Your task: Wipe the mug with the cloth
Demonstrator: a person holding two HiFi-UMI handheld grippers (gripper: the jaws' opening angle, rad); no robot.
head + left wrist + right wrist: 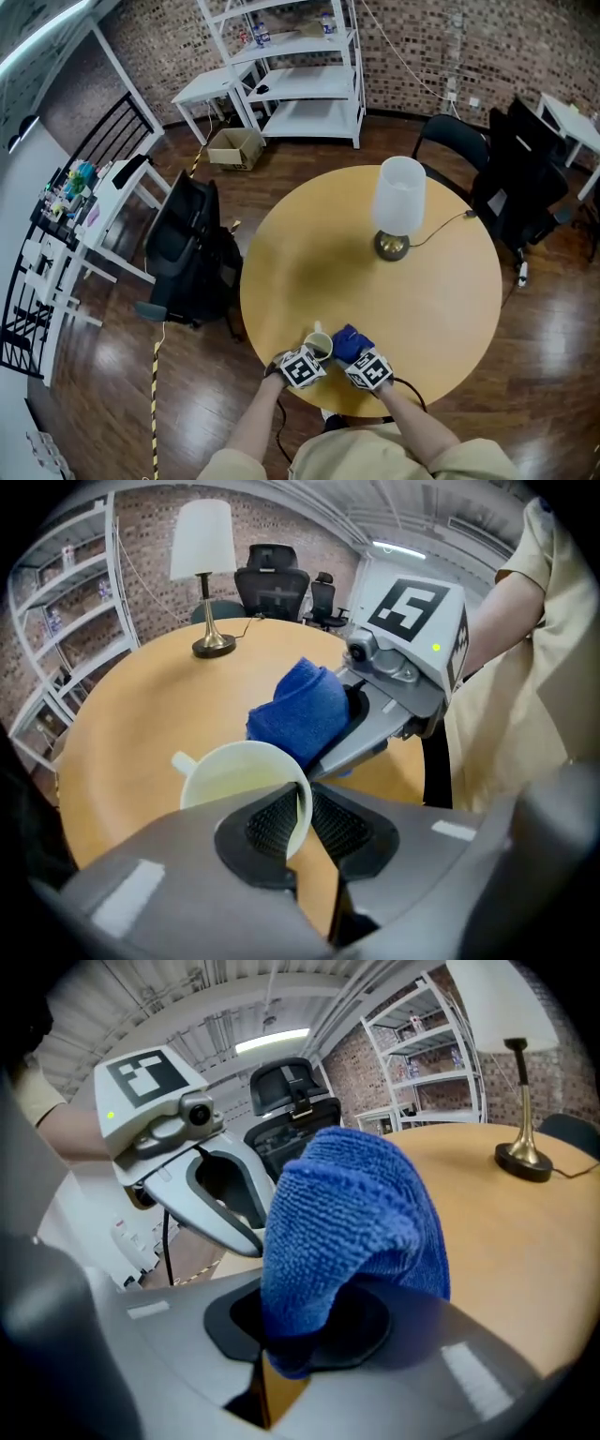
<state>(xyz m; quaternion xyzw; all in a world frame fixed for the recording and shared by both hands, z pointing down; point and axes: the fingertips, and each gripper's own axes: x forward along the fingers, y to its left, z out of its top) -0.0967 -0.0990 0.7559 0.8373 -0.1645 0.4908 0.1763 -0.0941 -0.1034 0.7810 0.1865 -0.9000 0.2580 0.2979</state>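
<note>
Mug (319, 347), smooth cream ceramic, is at the near edge of the round wooden table (441, 309) in our head view, beside the cloth (348, 341).

In our left gripper view, the left gripper (302, 822) pinches the mug's thin wall between 2 ribbed pads.

In our right gripper view, the right gripper (272, 1335) clenches the fuzzy blue cloth, with a brick wall (361, 1054) behind.

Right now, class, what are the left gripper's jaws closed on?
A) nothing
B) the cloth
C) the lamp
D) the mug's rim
D: the left gripper pinches the mug by its wall at the rim, while the cloth is in the right gripper.
</note>
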